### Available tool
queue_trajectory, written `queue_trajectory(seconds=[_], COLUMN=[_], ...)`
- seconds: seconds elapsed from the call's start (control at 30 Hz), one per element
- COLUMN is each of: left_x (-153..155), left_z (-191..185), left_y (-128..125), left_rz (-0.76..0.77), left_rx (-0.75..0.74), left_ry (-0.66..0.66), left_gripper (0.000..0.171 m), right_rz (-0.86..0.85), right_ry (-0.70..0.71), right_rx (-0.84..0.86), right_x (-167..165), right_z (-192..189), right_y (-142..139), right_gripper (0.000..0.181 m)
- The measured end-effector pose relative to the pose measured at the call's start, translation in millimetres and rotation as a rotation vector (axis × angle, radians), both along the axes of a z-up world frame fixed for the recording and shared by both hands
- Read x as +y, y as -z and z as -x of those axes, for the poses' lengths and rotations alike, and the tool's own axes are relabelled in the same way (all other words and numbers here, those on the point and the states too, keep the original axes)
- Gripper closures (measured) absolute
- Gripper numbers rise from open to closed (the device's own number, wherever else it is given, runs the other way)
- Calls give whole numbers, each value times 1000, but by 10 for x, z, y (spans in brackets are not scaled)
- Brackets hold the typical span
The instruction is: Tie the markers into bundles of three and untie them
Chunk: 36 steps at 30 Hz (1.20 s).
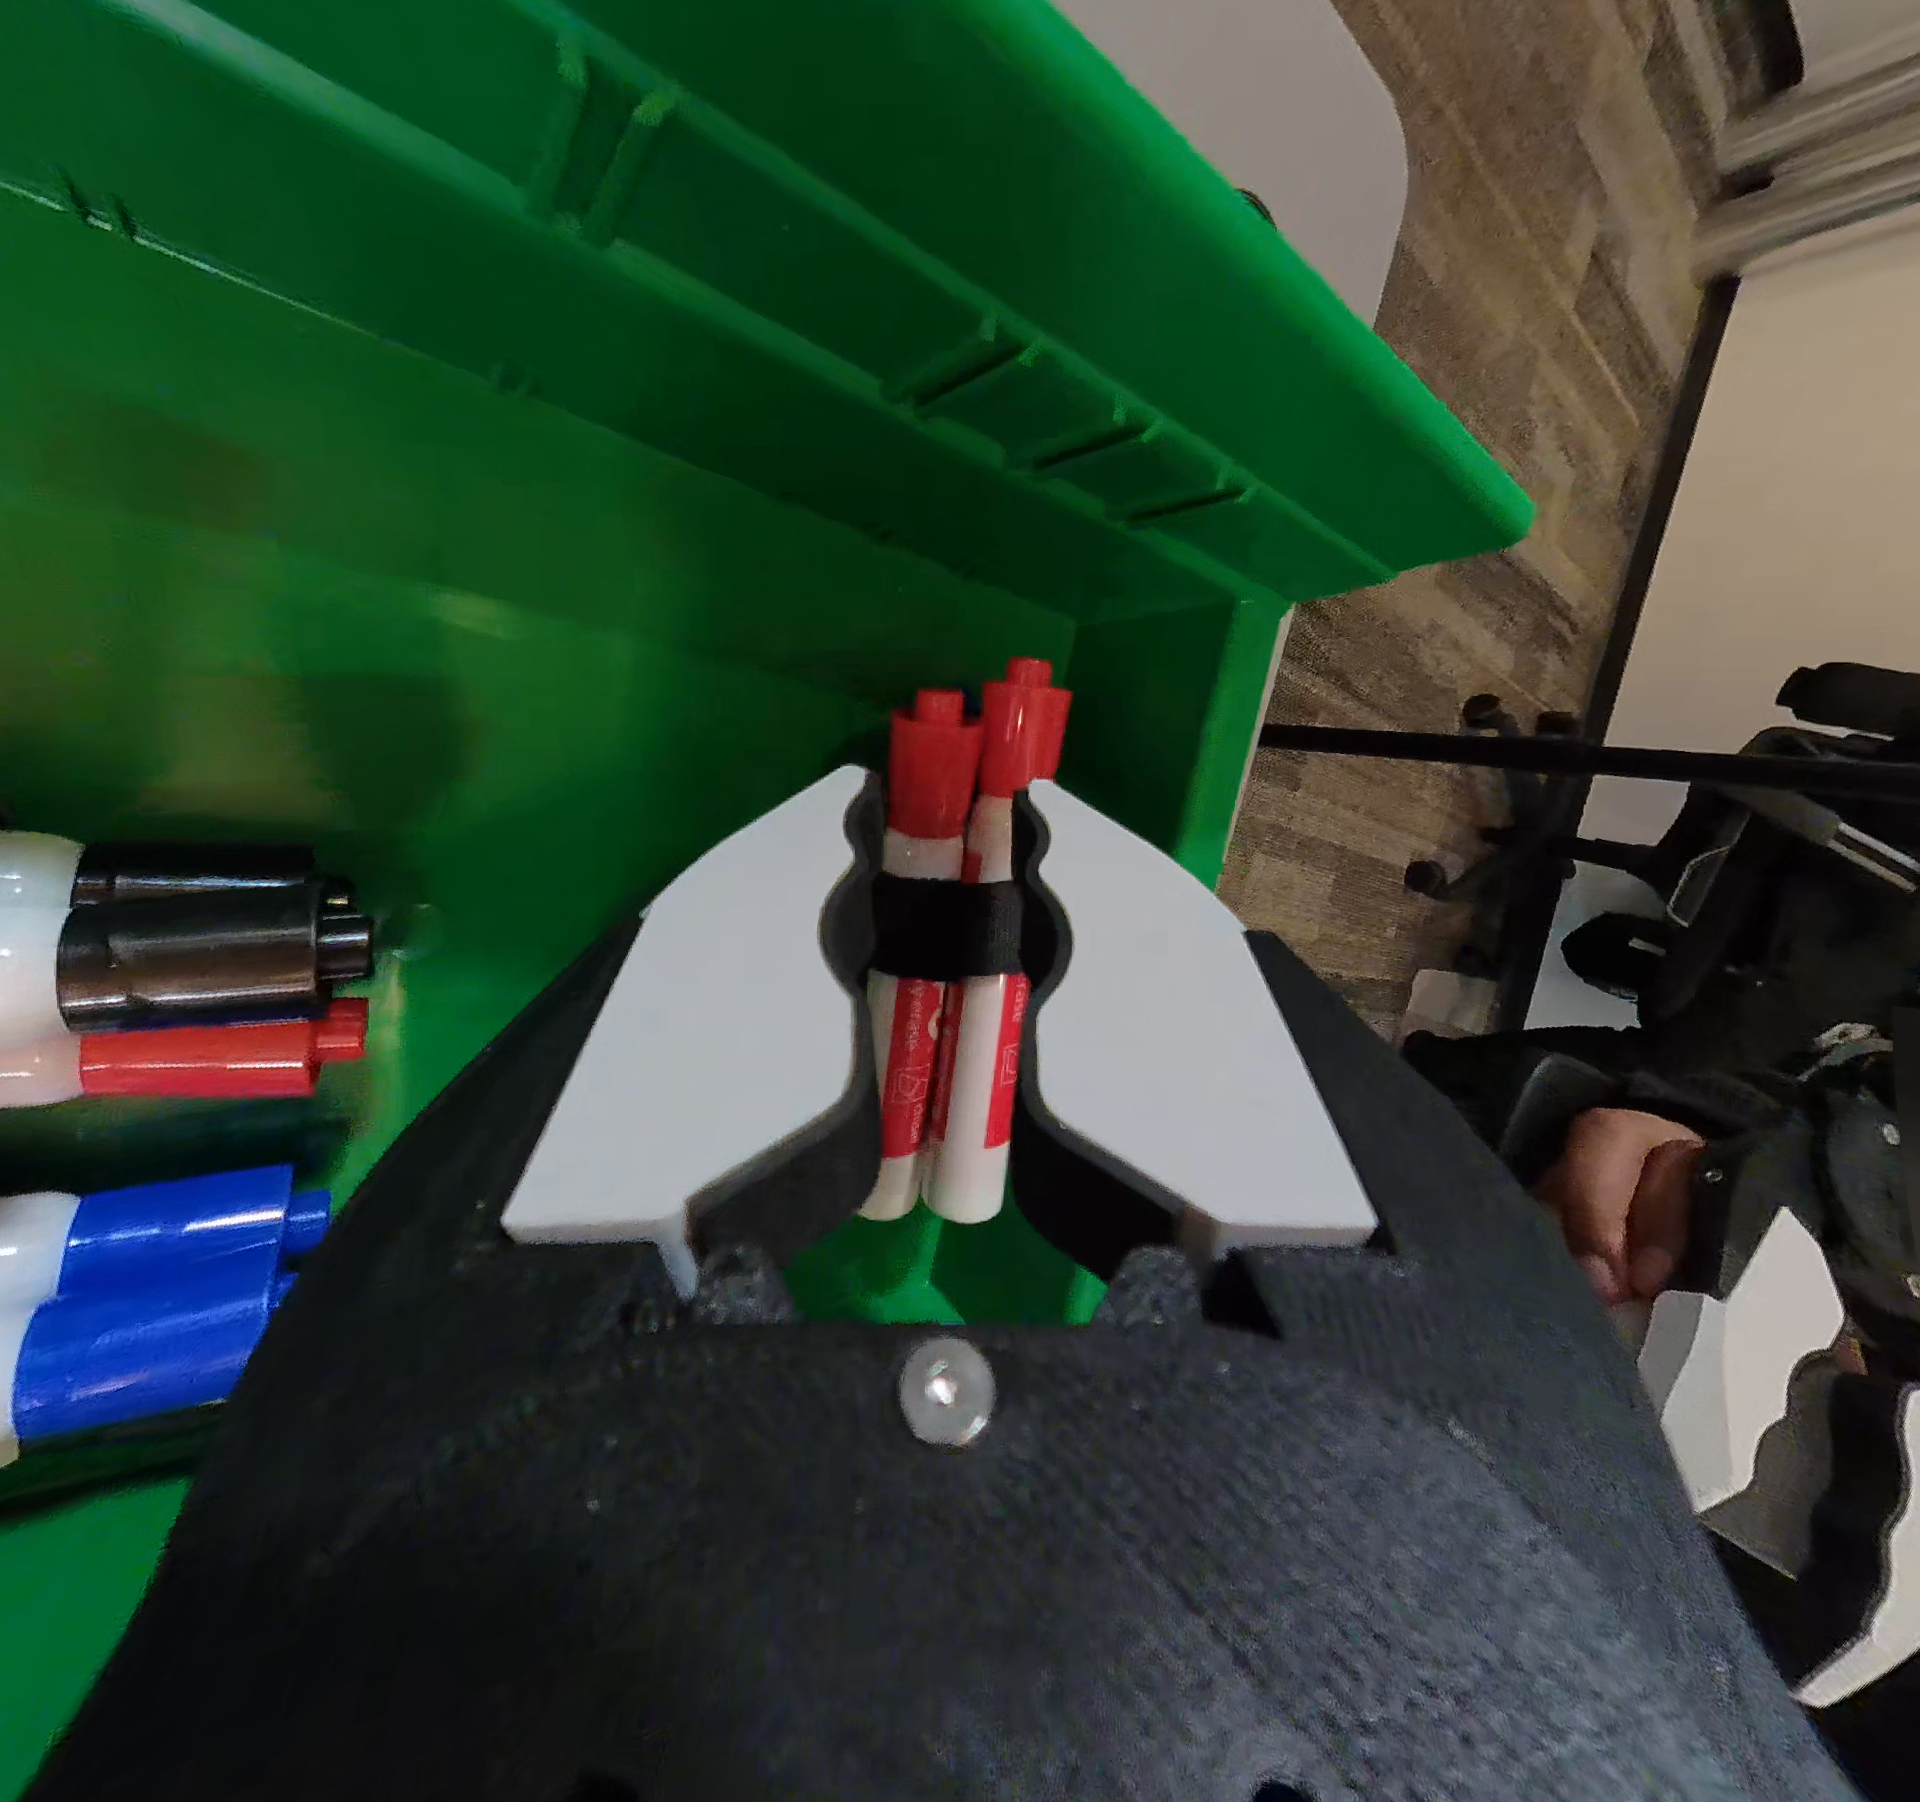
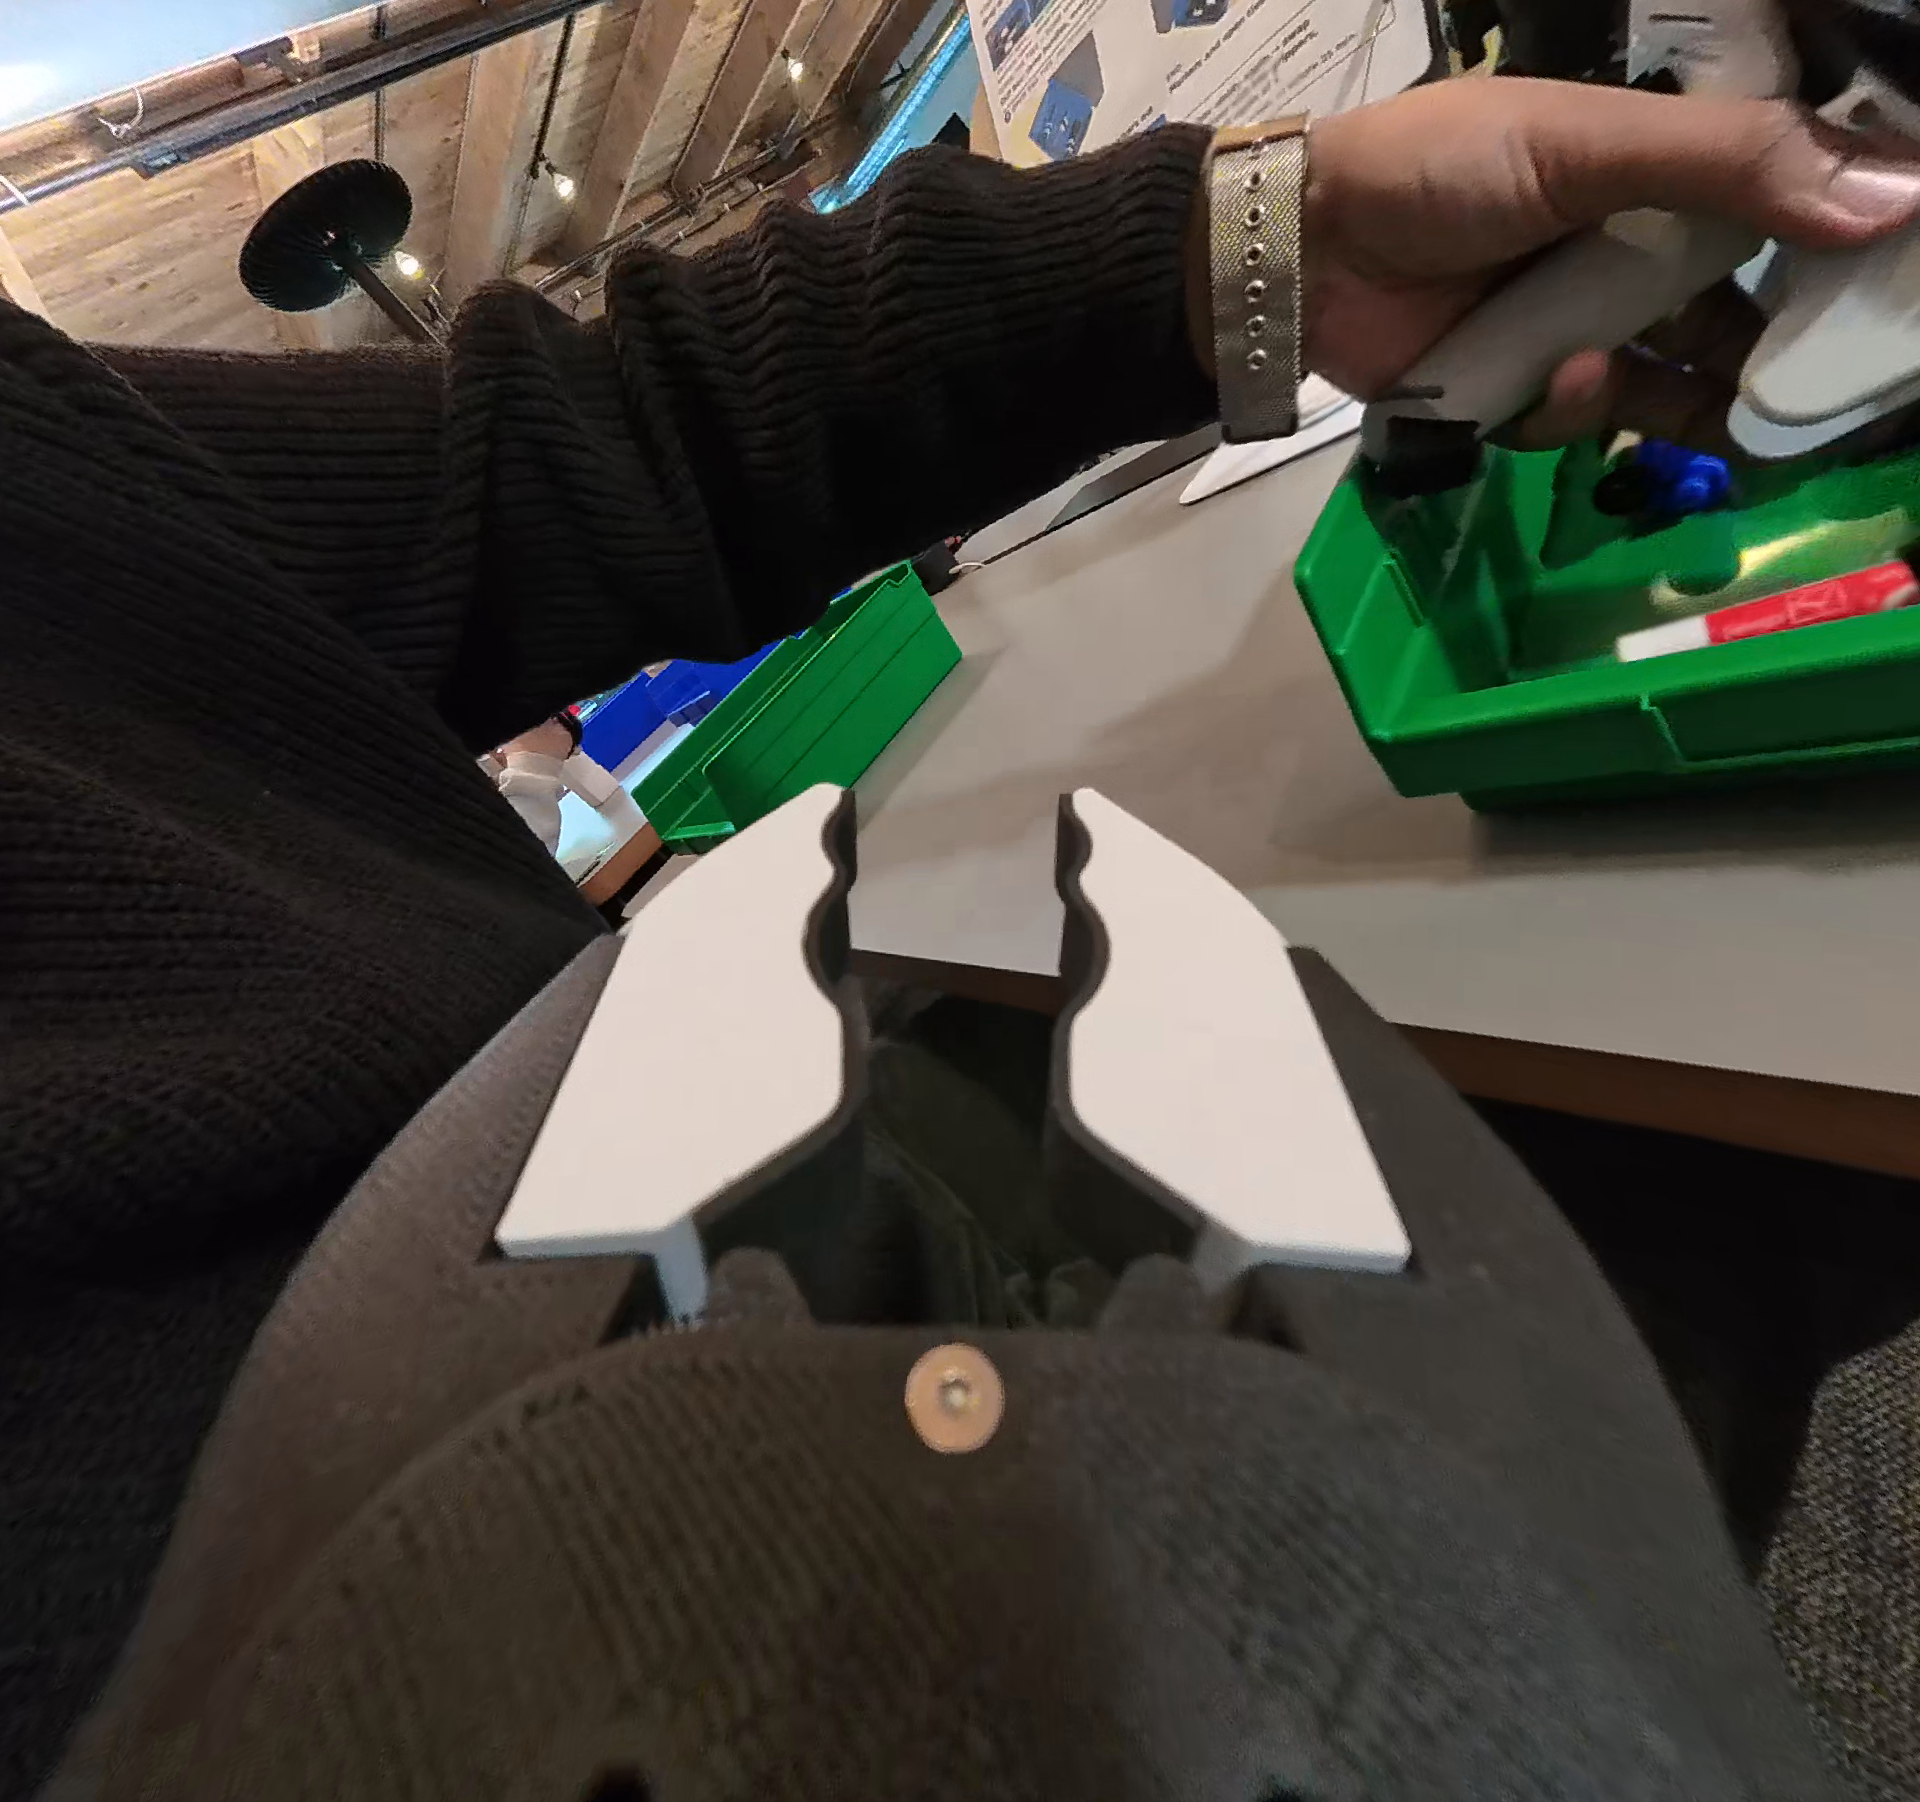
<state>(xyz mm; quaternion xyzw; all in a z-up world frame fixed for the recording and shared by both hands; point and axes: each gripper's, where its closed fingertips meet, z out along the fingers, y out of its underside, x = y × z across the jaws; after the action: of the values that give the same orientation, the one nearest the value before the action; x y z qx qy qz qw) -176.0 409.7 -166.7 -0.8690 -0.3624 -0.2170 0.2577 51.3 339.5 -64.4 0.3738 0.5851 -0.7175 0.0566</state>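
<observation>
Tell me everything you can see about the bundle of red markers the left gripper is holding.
The bundle of red markers is at least two white-barrelled pens with red caps and red labels, bound by a black strap. The left gripper is shut on it, fingers pressing both sides at the strap. It stands lengthwise between them, caps pointing away toward a corner of the green bin, apart from the loose markers there.
</observation>
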Motion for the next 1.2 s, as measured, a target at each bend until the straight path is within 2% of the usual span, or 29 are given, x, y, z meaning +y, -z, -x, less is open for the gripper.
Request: queue_trajectory(seconds=[0.17, 0.3, 0.43, 0.53, 0.6, 0.73, 0.87, 0.93, 1.03, 1.2], left_x=[-15, -147, -600, -1133, -1533, -2260, -2747, -2902, -3010, -3177], left_z=[4, -4, -301, -707, -988, -1493, -1736, -1765, -1873, -2177], left_y=[-161, -583, -1072, -1217, -1131, -673, -344, -347, -420, -339], left_rz=[-22, -136, -268, -322, -328, -300, -259, -268, -347, -410], left_rx=[90, 279, 498, 624, 675, 659, 621, 651, 676, 605], left_ry=[32, 46, 35, -29, -113, -301, -356, -372, -381, -409], left_gripper=[146, 147, 147, 144, 144, 143, 140, 141, 142, 143], right_rz=[-24, -40, -59, -107, -152, -293, -514, -666, -876, -1136], right_ry=[-4, -5, 1, 17, 44, 122, 218, 247, 251, 102], right_rx=[5, 5, 3, 10, 4, -5, 9, 27, 66, -1], right_x=[-14, -12, 0, 17, 32, 104, 296, 391, 461, 416], right_z=[-7, -4, 14, 44, 86, 246, 599, 838, 1255, 1714], right_y=[23, 45, 80, 141, 210, 418, 561, 585, 556, 798], right_gripper=[144, 144, 143, 143, 139, 131, 122, 114, 111, 112])
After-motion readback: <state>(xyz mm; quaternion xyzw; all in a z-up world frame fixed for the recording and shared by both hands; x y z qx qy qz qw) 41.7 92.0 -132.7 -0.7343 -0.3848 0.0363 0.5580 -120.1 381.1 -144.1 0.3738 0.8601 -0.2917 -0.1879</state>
